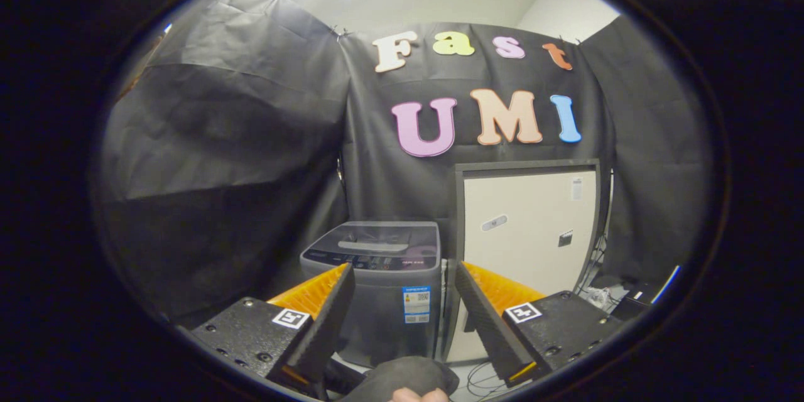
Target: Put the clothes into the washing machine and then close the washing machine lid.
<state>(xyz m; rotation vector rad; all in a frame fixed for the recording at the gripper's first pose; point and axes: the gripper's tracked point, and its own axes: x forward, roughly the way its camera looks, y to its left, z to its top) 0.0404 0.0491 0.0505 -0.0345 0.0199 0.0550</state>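
Note:
A grey top-loading washing machine (383,301) stands on the floor against the black wall, straight beyond my fingers. Its dark glass lid (383,235) lies flat, shut on top. My gripper (404,269) is open, its two black fingers with orange backs spread wide, and nothing is between them. The left finger (326,320) and right finger (487,320) frame the machine from some distance. Low down, near the fingers' bases, a dark rounded bundle (402,374) that looks like cloth rests over a person's hand (418,396).
A tall cream cabinet door in a dark frame (527,232) stands right beside the machine. Cables and small boxes (612,298) lie on the floor beyond the right finger. Black cloth walls close in on the left and behind.

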